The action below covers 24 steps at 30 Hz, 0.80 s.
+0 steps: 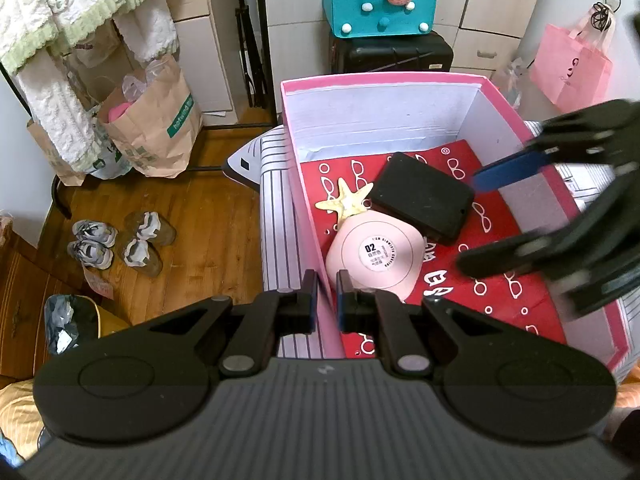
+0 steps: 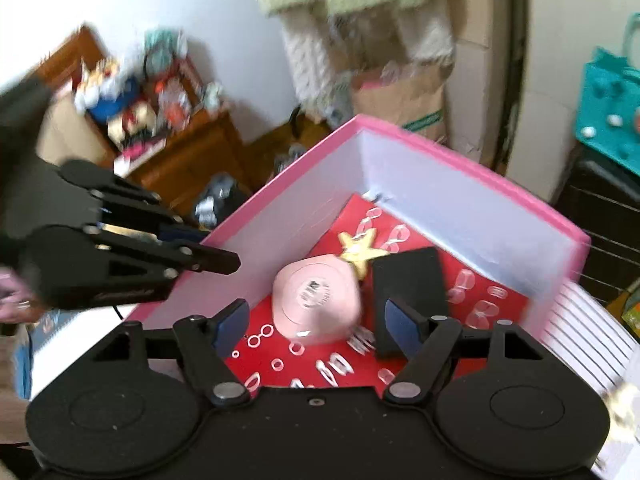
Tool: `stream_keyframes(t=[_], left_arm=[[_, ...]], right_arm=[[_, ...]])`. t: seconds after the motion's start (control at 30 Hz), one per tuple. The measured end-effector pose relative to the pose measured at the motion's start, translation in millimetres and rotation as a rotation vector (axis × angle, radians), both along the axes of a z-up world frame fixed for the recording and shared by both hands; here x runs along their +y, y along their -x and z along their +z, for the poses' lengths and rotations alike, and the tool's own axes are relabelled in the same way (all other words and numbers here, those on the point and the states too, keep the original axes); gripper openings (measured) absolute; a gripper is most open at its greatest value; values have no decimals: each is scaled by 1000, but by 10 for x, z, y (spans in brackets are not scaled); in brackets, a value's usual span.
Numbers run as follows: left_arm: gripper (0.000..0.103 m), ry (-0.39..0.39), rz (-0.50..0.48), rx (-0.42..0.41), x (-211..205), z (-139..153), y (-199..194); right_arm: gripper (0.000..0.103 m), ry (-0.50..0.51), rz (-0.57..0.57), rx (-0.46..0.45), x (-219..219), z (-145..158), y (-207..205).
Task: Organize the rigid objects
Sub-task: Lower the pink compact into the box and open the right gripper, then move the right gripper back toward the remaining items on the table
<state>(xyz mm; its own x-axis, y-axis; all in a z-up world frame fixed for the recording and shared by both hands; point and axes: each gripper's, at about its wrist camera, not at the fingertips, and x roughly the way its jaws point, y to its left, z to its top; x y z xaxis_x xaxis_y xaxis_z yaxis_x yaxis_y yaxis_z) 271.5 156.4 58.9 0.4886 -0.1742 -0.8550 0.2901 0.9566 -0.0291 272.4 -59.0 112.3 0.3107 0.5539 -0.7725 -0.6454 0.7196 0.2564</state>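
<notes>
Left wrist view: left gripper [image 1: 327, 298] is pinched on the pink cardboard box's wall [image 1: 310, 216]; the pink rounded plastic compact [image 1: 374, 258], black flat case [image 1: 424, 202] and starfish [image 1: 346, 200] lie inside.

Right wrist view, blurred: right gripper [image 2: 316, 322] is spread, apparently empty, above the compact. Placing step judged complete; another object must be fetched next.

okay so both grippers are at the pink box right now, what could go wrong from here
1. The left gripper is pinched on the pink box wall; a pull could tip or drag the box.
2. The right gripper hangs open over the pink compact, black case and starfish, which touch; reaching for one may shove the others.
3. The right view is blurred, so aim may be off.
</notes>
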Motion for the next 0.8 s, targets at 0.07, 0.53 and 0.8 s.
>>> stream_keyframes(t=[0.07,0.53,0.8], left_arm=[[8,-1,0,-2,-9,-2,1],[8,-44,-4,-38,-86,-13,61],[8,-65,-9,-64,-104,-19,74]], right_arm=[[79,-4,-37,-47,-159,79,63],[79,53,-405,-289,-1654,-250,967],[70,88,-651,-101,-2236,-845,973]])
